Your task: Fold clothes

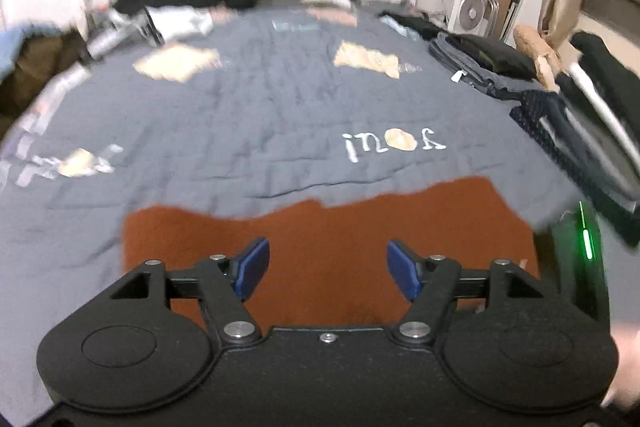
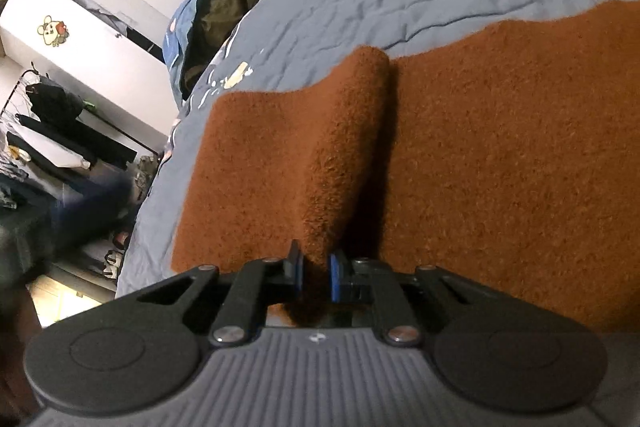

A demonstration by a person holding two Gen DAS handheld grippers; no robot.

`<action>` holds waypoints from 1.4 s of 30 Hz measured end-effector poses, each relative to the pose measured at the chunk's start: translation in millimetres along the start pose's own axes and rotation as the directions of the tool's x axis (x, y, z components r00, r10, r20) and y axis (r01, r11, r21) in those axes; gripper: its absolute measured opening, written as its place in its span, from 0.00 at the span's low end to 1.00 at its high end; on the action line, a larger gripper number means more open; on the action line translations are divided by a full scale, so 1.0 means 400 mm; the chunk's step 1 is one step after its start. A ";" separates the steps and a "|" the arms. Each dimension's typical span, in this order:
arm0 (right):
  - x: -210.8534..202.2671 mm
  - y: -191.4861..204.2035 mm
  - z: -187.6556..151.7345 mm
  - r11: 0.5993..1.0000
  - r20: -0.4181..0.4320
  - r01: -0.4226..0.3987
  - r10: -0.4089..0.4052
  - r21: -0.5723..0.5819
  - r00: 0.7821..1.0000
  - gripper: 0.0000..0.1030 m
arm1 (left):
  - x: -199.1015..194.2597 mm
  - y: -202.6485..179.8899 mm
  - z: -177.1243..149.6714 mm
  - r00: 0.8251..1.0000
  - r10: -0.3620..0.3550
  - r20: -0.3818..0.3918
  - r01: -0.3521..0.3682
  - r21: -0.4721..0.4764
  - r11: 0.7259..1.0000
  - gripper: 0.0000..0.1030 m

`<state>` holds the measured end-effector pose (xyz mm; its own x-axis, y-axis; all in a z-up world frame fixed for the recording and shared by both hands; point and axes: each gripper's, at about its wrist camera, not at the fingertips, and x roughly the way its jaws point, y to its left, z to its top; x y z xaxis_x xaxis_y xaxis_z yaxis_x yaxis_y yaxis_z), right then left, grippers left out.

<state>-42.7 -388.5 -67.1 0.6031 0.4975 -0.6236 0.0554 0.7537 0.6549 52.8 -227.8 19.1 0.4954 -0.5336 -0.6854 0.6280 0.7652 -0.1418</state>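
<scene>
Rust-brown fleece (image 2: 500, 155) lies spread on a grey quilt (image 1: 248, 115), only partly folded. On the left, the left gripper (image 1: 327, 269) hovers over the cloth's near edge, its blue pads spread wide and holding nothing. On the right, the right gripper (image 2: 315, 277) is clamped on a raised ridge of the same fleece, lifting a flap that stands in a soft roll above the flat part. Folded dark clothes (image 1: 480, 61) sit stacked along the quilt's far right side. By the look of it, this piece is early in its fold, with the flap yet to be laid over.
</scene>
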 end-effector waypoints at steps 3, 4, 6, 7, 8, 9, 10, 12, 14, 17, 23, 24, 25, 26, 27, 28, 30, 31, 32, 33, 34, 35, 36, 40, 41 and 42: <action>-0.004 0.001 0.000 1.000 0.002 0.001 -0.001 -0.009 1.000 0.12 | 0.131 -0.018 0.072 0.995 0.048 -0.093 -0.046 0.023 0.999 0.62; -0.003 0.000 0.000 1.000 0.002 0.003 -0.003 -0.009 1.000 0.12 | 0.177 -0.026 0.085 0.989 0.075 -0.130 -0.070 0.037 0.997 0.60; -0.001 0.000 0.000 1.000 0.002 0.006 -0.006 -0.015 1.000 0.12 | 0.250 -0.024 0.090 0.976 0.087 -0.200 -0.083 0.027 0.996 0.58; -0.001 0.000 0.000 1.000 0.001 0.005 -0.005 -0.017 1.000 0.12 | 0.279 -0.017 0.089 0.966 0.100 -0.240 -0.099 0.017 0.995 0.53; 0.000 0.000 0.000 1.000 0.001 0.004 -0.004 -0.020 1.000 0.12 | 0.306 -0.015 0.086 0.954 0.119 -0.276 -0.120 0.013 0.993 0.50; 0.000 0.000 0.000 1.000 0.000 0.003 -0.003 -0.022 1.000 0.12 | 0.331 -0.013 0.082 0.942 0.133 -0.309 -0.134 0.018 0.991 0.48; 0.002 -0.003 0.001 1.000 -0.003 0.001 -0.001 -0.023 1.000 0.12 | 0.348 -0.012 0.076 0.933 0.142 -0.331 -0.142 0.026 0.990 0.46; -0.009 -0.004 0.005 1.000 0.007 -0.008 0.008 -0.023 1.000 0.12 | 0.371 -0.007 0.068 0.922 0.150 -0.357 -0.146 0.037 0.989 0.37; -0.021 -0.005 0.010 1.000 0.016 -0.017 0.017 -0.024 1.000 0.12 | 0.386 0.002 0.063 0.918 0.146 -0.369 -0.144 0.033 0.989 0.23; -0.038 -0.006 0.018 0.999 0.030 -0.030 0.031 -0.024 0.999 0.11 | 0.374 0.005 0.074 0.927 0.123 -0.355 -0.125 0.017 0.992 0.10; -0.072 -0.009 0.032 0.998 0.058 -0.056 0.058 -0.026 0.997 0.10 | 0.321 -0.040 0.139 0.956 0.078 -0.281 -0.080 0.005 0.997 0.10; -0.094 -0.011 0.037 0.998 0.070 -0.061 0.063 -0.028 0.996 0.10 | 0.314 -0.056 0.152 0.961 0.068 -0.267 -0.070 0.005 0.998 0.10; -0.118 -0.017 0.043 0.997 0.086 -0.065 0.067 -0.031 0.994 0.10 | 0.317 -0.076 0.164 0.964 0.059 -0.259 -0.058 0.009 0.998 0.10; -0.141 -0.024 0.048 0.998 0.102 -0.063 0.066 -0.030 0.993 0.10 | 0.320 -0.097 0.176 0.967 0.049 -0.251 -0.047 0.012 0.999 0.10; -0.167 -0.038 0.053 0.998 0.116 -0.059 0.062 -0.026 0.991 0.10 | 0.320 -0.122 0.184 0.969 0.038 -0.243 -0.035 0.020 0.999 0.10; -0.193 -0.051 0.057 0.998 0.129 -0.055 0.057 -0.022 0.990 0.10 | 0.321 -0.150 0.193 0.971 0.027 -0.237 -0.021 0.028 0.999 0.10; -0.244 -0.079 0.065 0.999 0.157 -0.047 0.048 -0.014 0.986 0.10 | 0.336 -0.214 0.203 0.973 0.003 -0.229 0.008 0.047 0.999 0.10; -0.269 -0.097 0.065 0.999 0.170 -0.037 0.038 -0.007 0.985 0.10 | 0.344 -0.246 0.208 0.974 -0.006 -0.227 0.019 0.057 0.998 0.10; -0.295 -0.116 0.065 1.000 0.182 -0.028 0.027 0.000 0.983 0.10 | 0.356 -0.280 0.212 0.974 -0.016 -0.225 0.031 0.065 0.997 0.10; -0.321 -0.135 0.065 1.000 0.195 -0.018 0.016 0.007 0.981 0.10 | 0.369 -0.310 0.213 0.974 -0.027 -0.224 0.044 0.072 0.996 0.10; -0.347 -0.153 0.065 1.000 0.207 -0.009 0.005 0.014 0.978 0.10 | 0.382 -0.340 0.214 0.974 -0.038 -0.224 0.057 0.079 0.995 0.10; -0.369 -0.174 0.062 1.000 0.218 0.003 -0.008 0.025 0.976 0.10 | 0.398 -0.373 0.215 0.972 -0.050 -0.227 0.071 0.085 0.994 0.10; -0.392 -0.195 0.058 0.999 0.229 0.015 -0.022 0.035 0.973 0.10 | 0.412 -0.403 0.216 0.971 -0.059 -0.231 0.082 0.090 0.993 0.10; -0.470 -0.273 0.050 0.995 0.268 0.054 -0.075 0.086 0.961 0.10 | 0.467 -0.508 0.213 0.965 -0.085 -0.246 0.118 0.122 0.986 0.10; -0.485 -0.292 0.048 0.993 0.275 0.062 -0.087 0.098 0.958 0.10 | 0.482 -0.530 0.212 0.964 -0.092 -0.251 0.127 0.126 0.984 0.10; -0.501 -0.311 0.045 0.991 0.282 0.070 -0.098 0.110 0.954 0.10 | 0.492 -0.548 0.211 0.963 -0.097 -0.253 0.133 0.131 0.982 0.10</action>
<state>-155.9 -589.7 -16.0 0.7947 0.2794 -0.5389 0.1844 0.7347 0.6529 63.4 -530.9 -24.2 0.2642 -0.4963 -0.8270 0.7616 0.6334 -0.1369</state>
